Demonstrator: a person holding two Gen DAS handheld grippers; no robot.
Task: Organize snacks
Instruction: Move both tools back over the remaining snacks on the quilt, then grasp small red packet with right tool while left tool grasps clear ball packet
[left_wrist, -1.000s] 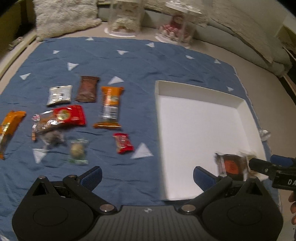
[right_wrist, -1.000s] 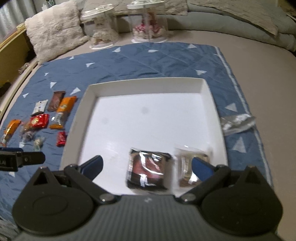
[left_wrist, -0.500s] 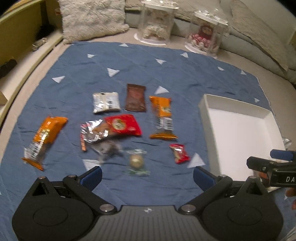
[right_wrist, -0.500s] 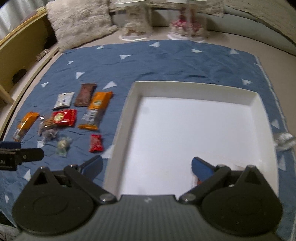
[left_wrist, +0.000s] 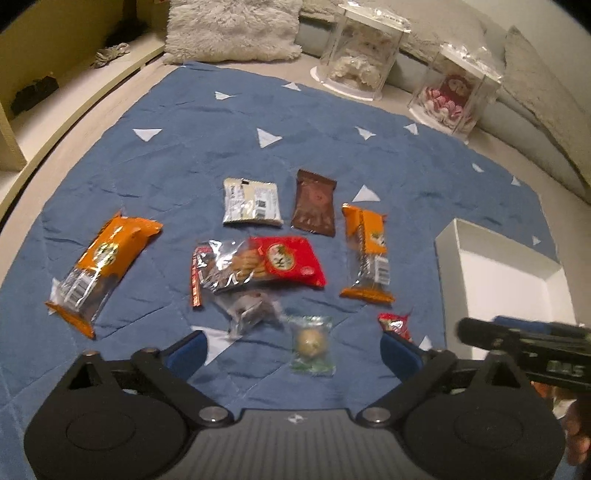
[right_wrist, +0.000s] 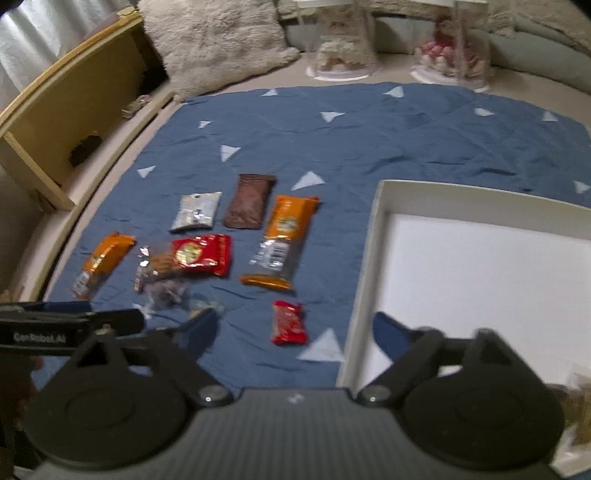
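Several snack packets lie on a blue quilted mat (left_wrist: 177, 155): an orange bar (left_wrist: 101, 264) at the left, a red biscuit pack (left_wrist: 282, 260), a silver pack (left_wrist: 253, 202), a brown pack (left_wrist: 314, 207), a second orange bar (left_wrist: 367, 253), a clear-wrapped round sweet (left_wrist: 312, 341) and a small red candy (right_wrist: 289, 322). A white tray (right_wrist: 365, 258) sits to the right. My left gripper (left_wrist: 293, 352) is open and empty, just above the round sweet. My right gripper (right_wrist: 291, 332) is open and empty, over the small red candy beside the tray's left wall.
Two clear display boxes (left_wrist: 360, 55) (left_wrist: 452, 98) and a fluffy cushion (left_wrist: 232, 29) stand beyond the mat's far edge. A wooden shelf (right_wrist: 62, 110) runs along the left. Some wrapped snacks (right_wrist: 576, 406) show in the tray's near right corner.
Both grippers have swung left, away from the tray and towards the loose snacks. The packets that the right gripper stood over in the tray have slipped out of its view.
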